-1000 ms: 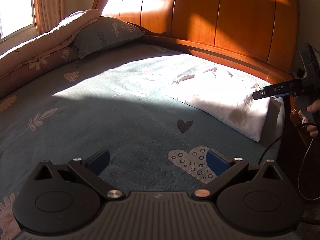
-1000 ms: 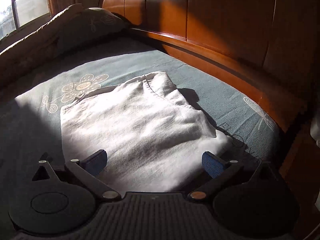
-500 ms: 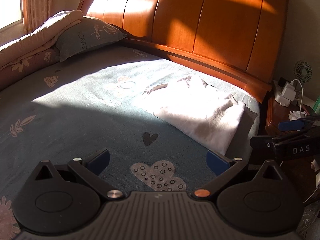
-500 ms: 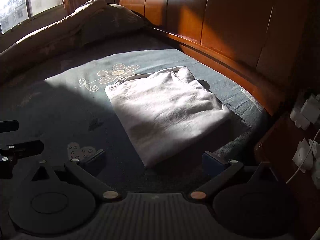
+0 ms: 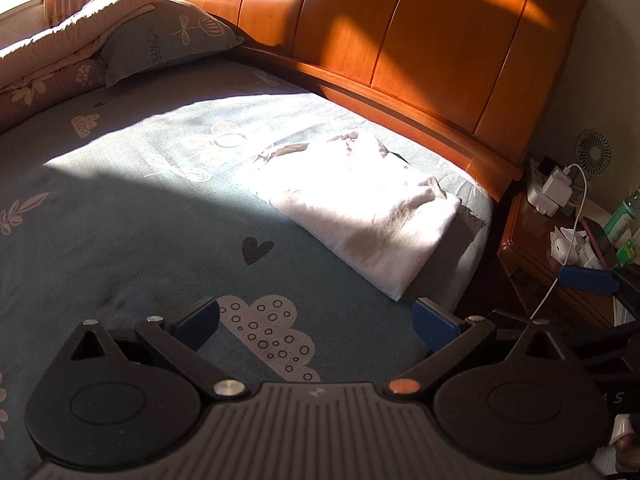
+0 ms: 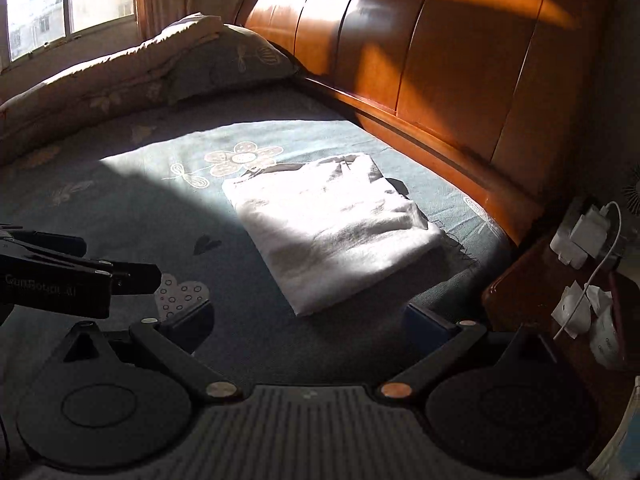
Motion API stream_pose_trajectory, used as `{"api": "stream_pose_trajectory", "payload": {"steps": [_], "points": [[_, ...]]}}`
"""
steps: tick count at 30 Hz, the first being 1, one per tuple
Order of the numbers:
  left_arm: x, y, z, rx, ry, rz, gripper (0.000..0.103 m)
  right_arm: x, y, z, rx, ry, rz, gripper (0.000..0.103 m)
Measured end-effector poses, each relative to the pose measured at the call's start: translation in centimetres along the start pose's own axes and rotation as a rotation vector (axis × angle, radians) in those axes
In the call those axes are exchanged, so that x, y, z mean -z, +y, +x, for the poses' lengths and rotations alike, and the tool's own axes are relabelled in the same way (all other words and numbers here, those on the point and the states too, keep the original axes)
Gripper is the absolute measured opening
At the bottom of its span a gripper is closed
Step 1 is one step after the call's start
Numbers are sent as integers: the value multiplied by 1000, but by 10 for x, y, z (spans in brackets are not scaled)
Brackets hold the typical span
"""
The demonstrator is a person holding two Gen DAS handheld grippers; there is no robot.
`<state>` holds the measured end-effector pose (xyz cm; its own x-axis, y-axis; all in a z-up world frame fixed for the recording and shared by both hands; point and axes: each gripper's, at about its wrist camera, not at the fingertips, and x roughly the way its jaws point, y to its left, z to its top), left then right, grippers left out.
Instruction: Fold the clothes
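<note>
A white garment (image 5: 360, 208) (image 6: 332, 224) lies folded into a neat rectangle on the blue-green bed sheet (image 5: 120, 216), near the bed's right corner by the headboard. My left gripper (image 5: 316, 322) hovers open above the sheet, well short of the garment, with nothing between its blue pads. My right gripper (image 6: 308, 318) is open too, held back from the garment's near corner and empty. Part of the right gripper's blue finger (image 5: 588, 280) shows at the right edge of the left wrist view. The left gripper's black body (image 6: 60, 276) shows at the left edge of the right wrist view.
A wooden headboard (image 5: 420, 40) runs behind the bed. A pillow (image 5: 168, 44) and rolled quilt (image 5: 60, 52) lie at the far left. A wooden nightstand (image 6: 560, 312) right of the bed carries chargers, a white cable and small items. A window (image 6: 60, 0) is at the far left.
Both grippers have pulled back from the folded garment, which now looks smaller and farther off. The nightstand has come into view at the right.
</note>
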<state>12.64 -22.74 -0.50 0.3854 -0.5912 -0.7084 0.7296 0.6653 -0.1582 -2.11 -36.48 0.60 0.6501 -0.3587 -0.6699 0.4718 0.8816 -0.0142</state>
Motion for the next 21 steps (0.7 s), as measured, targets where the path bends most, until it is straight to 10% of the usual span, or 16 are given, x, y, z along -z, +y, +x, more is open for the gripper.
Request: {"api": "stream_pose_trajectory", "payload": {"steps": [21], "points": [[4,-7,0,-18,18,16,102,6,-5,-2,5,-4,15,103]]}}
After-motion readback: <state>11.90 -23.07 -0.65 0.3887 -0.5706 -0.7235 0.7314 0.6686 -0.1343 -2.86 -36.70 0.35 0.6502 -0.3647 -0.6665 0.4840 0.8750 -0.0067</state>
